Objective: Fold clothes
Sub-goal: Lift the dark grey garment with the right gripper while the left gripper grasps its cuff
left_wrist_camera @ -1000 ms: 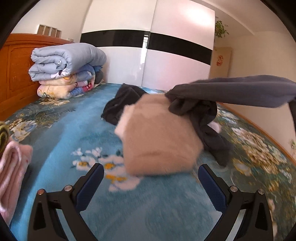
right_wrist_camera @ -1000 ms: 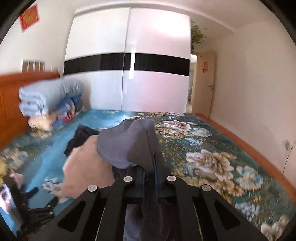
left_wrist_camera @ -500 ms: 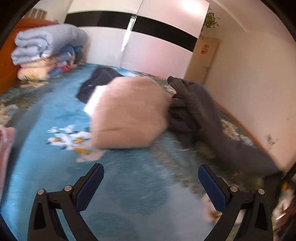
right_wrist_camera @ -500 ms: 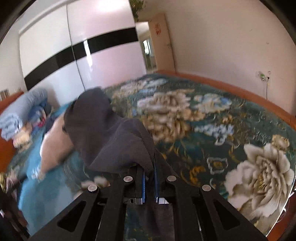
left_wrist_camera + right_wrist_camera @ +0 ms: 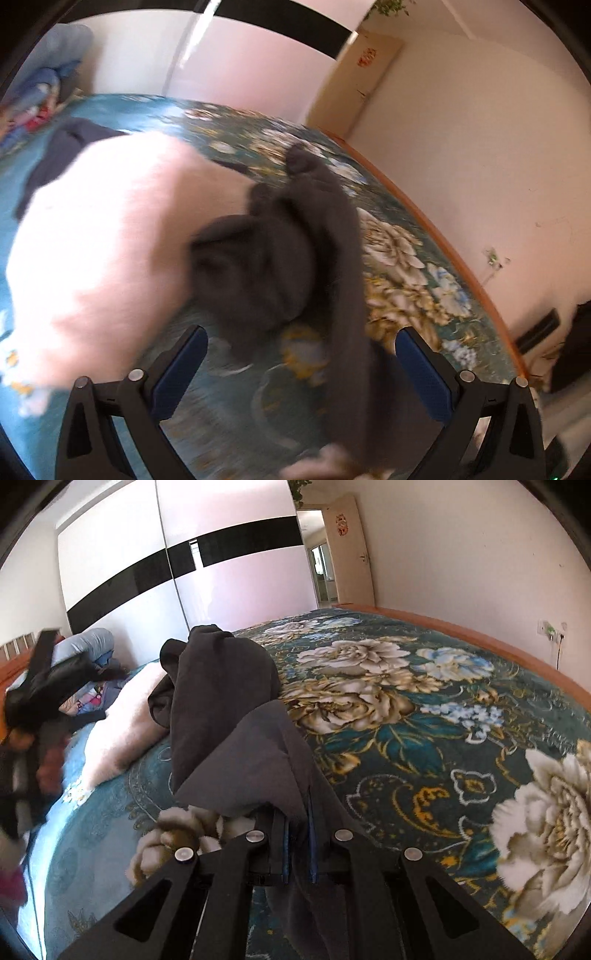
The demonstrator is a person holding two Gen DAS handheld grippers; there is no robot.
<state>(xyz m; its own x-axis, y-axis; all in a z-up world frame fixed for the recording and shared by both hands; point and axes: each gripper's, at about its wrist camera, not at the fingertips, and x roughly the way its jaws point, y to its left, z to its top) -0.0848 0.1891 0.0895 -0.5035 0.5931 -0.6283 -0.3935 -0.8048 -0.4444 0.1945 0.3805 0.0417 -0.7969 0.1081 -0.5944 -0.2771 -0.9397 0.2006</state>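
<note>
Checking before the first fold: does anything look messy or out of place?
Yes. The dark grey garment is bunched, one end draped over the fluffy pink garment, the other pinched in the right gripper. Left gripper is open.

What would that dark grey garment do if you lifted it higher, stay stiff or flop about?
Probably flop: the dark grey garment already sags in soft folds from the right hand-held gripper pinching it. It looks light, since a small pinch holds up one end. Its bunched far end lies against the cream garment, so it may drag that along.

A floral bedspread (image 5: 406,716) carries a grey garment (image 5: 221,686) and beige pillow (image 5: 125,723).
</note>
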